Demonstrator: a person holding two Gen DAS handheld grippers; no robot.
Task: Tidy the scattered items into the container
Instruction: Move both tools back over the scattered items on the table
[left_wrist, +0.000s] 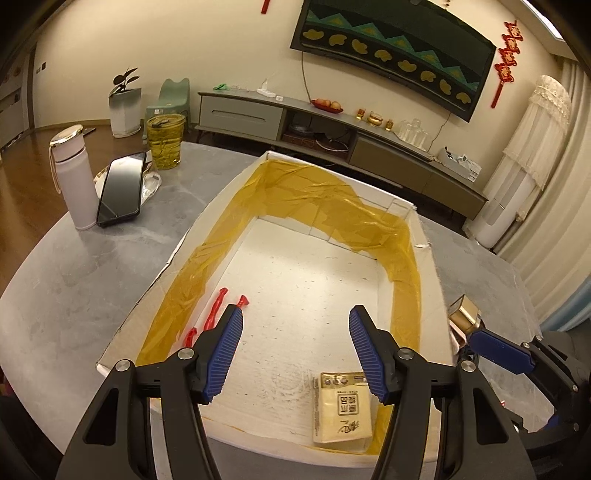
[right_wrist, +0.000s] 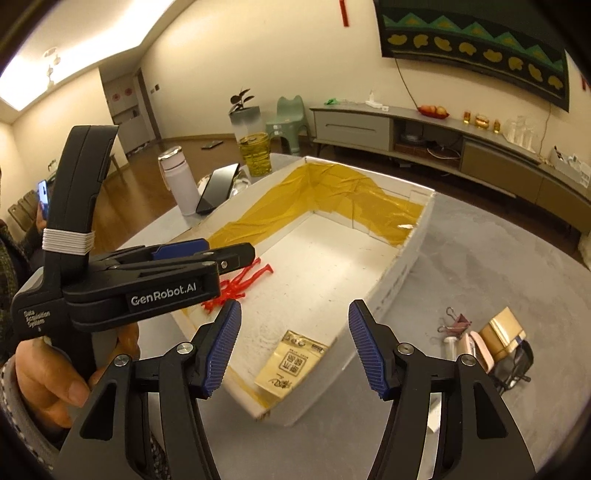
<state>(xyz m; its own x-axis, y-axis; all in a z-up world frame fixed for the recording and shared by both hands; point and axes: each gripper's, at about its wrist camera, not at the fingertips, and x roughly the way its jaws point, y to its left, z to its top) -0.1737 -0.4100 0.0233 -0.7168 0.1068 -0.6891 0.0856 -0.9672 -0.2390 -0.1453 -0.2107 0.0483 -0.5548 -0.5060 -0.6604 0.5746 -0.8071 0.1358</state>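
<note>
A white box lined with yellow tape sits on the grey table. Inside it lie a red plastic piece on the left and a yellow tissue packet near the front. My left gripper hangs open and empty above the box floor. In the right wrist view my right gripper is open and empty over the box's near corner, above the packet. Right of the box on the table lie binder clips, a gold box, a pink case and a dark item.
A pale bottle, a phone leaning on it and a yellow glass jar stand at the table's far left. A hand holds the left gripper at the box's left side. A TV cabinet lines the wall.
</note>
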